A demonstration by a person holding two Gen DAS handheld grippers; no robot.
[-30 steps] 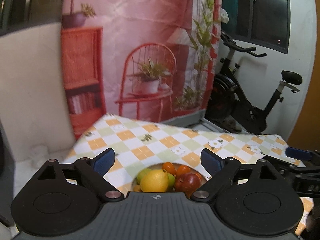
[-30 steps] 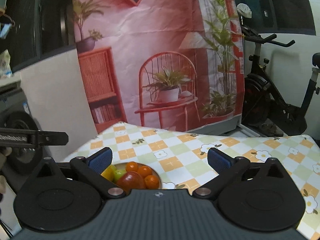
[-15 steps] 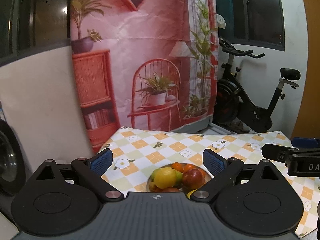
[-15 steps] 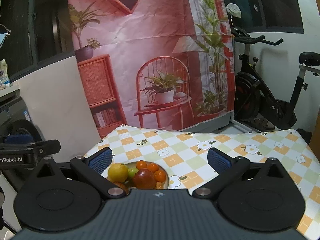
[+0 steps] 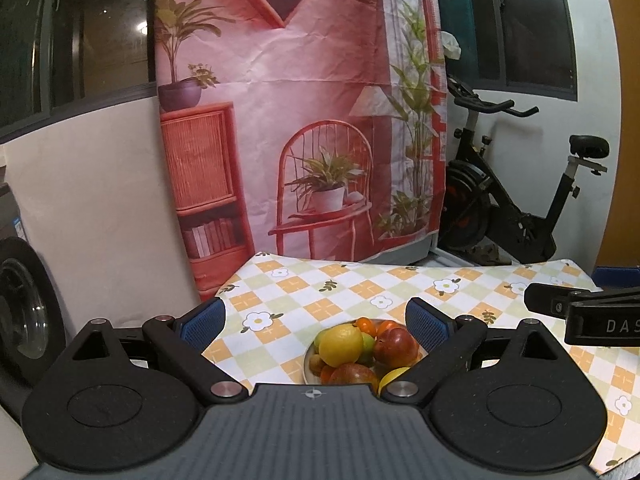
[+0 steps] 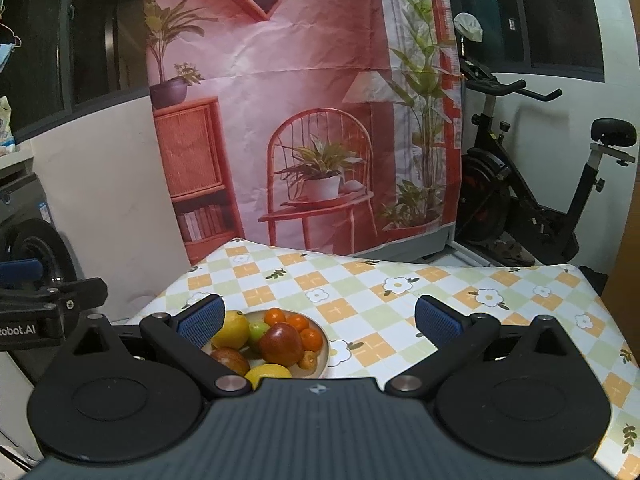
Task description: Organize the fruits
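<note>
Fruits fill one plate [image 6: 322, 354] on the checked, flower-printed tablecloth [image 6: 360, 280]: two yellow lemons [image 5: 341, 345], two red apples [image 6: 281, 344], a green fruit and several small oranges [image 6: 275, 315], piled touching. The left gripper [image 5: 314, 324] and right gripper [image 6: 318, 318] both hover above the table, blue pads spread wide, holding nothing. Behind stand one printed backdrop [image 5: 296, 100] and one exercise bike [image 5: 516, 200]. Nothing lies between grippers and plate.
</note>
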